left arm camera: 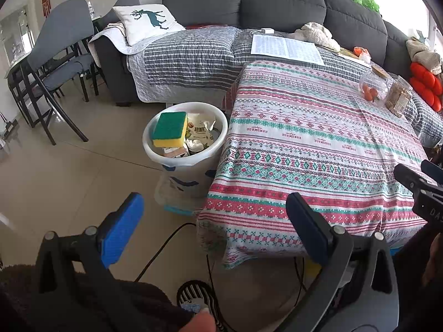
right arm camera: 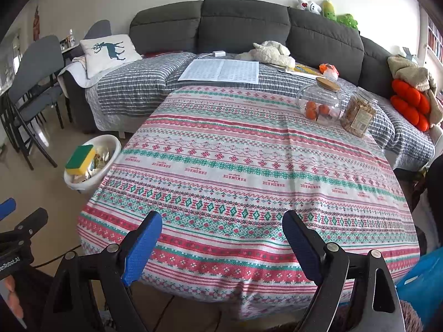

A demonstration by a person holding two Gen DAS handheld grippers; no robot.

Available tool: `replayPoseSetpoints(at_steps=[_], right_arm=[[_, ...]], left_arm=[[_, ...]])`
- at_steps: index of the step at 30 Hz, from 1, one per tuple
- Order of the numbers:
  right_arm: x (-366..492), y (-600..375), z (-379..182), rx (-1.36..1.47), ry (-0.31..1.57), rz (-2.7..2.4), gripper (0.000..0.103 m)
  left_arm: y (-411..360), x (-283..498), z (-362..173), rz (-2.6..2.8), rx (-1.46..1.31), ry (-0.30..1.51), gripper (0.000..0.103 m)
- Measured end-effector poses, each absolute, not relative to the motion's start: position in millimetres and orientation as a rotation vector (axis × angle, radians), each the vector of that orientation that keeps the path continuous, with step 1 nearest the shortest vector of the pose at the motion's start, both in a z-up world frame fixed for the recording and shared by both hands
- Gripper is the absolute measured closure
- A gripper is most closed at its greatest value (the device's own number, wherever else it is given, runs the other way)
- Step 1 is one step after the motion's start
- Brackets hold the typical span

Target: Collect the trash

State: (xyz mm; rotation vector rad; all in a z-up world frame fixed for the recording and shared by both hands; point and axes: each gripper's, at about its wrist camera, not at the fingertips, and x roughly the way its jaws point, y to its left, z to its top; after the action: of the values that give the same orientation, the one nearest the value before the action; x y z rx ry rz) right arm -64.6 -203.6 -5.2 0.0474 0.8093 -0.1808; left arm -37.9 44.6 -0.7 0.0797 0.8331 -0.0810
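Observation:
A white trash bin stands on the floor at the table's left side; it also shows in the right wrist view. In it lie a green and yellow sponge, wrappers and other scraps. The sponge shows in the right wrist view too. My left gripper is open and empty, held near the table's front left corner, short of the bin. My right gripper is open and empty over the table's near edge. The table wears a patterned cloth.
A glass jar with oranges and a jar of snacks stand at the table's far right. Behind is a grey sofa with a paper sheet, pillow and plush toys. Grey chairs stand at left. Cables lie on the floor.

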Motion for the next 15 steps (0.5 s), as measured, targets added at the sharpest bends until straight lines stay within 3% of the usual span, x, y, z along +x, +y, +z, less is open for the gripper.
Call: replayPoseSetpoints(at_steps=[15], right_arm=[[-56.2, -203.0, -7.3, 0.083, 0.806, -0.160, 0.013]], left_arm=[[35.8, -32.9, -0.3, -0.114, 0.069, 0.852, 0.001]])
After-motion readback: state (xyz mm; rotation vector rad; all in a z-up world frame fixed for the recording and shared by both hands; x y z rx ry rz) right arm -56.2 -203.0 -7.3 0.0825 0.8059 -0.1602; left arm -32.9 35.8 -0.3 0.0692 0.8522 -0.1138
